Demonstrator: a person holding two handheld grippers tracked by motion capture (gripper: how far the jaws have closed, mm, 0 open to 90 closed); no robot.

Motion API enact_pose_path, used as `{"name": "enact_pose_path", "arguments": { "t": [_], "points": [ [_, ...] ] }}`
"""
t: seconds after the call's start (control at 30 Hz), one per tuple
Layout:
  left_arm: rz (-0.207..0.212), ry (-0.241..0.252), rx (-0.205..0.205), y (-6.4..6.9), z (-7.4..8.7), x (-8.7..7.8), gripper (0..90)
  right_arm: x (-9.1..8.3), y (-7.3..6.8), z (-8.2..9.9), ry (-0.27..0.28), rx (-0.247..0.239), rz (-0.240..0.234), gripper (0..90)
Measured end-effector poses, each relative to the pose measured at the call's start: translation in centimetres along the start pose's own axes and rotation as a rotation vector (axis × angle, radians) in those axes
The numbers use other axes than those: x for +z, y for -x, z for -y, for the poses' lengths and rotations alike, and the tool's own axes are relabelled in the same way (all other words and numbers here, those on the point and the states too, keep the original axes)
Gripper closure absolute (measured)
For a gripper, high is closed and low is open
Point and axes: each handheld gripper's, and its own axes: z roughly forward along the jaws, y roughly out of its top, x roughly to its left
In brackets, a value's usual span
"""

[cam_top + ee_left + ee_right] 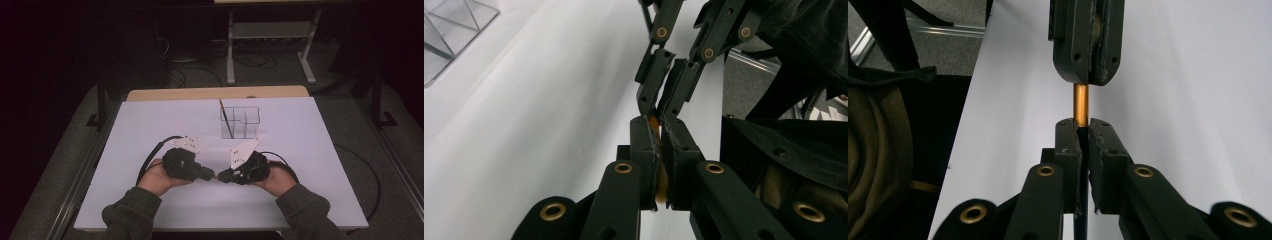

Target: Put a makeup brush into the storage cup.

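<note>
Gold-coloured metal shows between the two sets of jaws: a thin brush [1081, 104], most likely a paintbrush, is held level above the front middle of the white table [310, 165]. The left gripper [209, 174] is clamped on its orange tip end, the right gripper [223, 176] on the dark handle just behind the ferrule. The brush is judged light, stiff and slender, with a smooth handle that could slip or pivot; the bristles should be spared. A clear organiser [241, 122] with another brush [225, 117] stands toward the far edge.

Most of the thin gold-banded stick [1081, 105] is hidden inside the clamped pads of both grippers. At twelve o'clock, the left gripper [1087, 75] is cut off by the frame edge; the stick's ends cannot be made out.
</note>
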Motion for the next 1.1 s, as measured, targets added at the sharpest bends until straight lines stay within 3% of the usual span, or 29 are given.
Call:
{"name": "enact_pose_path", "arguments": {
  "t": [0.4,0.6,0.7,0.93,0.97,1.1],
  "points": [
    [-0.031,-0.002,0.017,0.3,-0.5,-0.5,85.1,0.8,0.3,-0.5,-0.043,0.034,-0.04,71.4],
    [-0.046,-0.004,0.029,0.6,-1.1,-0.8,85.1,1.1,0.5,-1.0,-0.055,0.045,-0.032,75.0],
    [-0.042,0.001,0.035,0.6,-1.2,-0.8,85.1,1.2,0.6,-1.3,-0.071,0.045,-0.047,81.6],
    [-0.044,-0.012,0.047,0.6,-1.0,-0.8,83.7,1.5,0.9,-1.3,-0.075,0.058,-0.081,82.8],
    [-0.063,-0.009,0.049,0.6,-1.0,-0.9,80.1,1.5,0.9,-1.3,-0.075,0.057,-0.082,82.8],
    [-0.076,0.01,0.027,0.4,-0.6,-1.6,72.4,1.3,1.2,-1.1,-0.064,0.081,-0.092,82.9]
  ]
}}
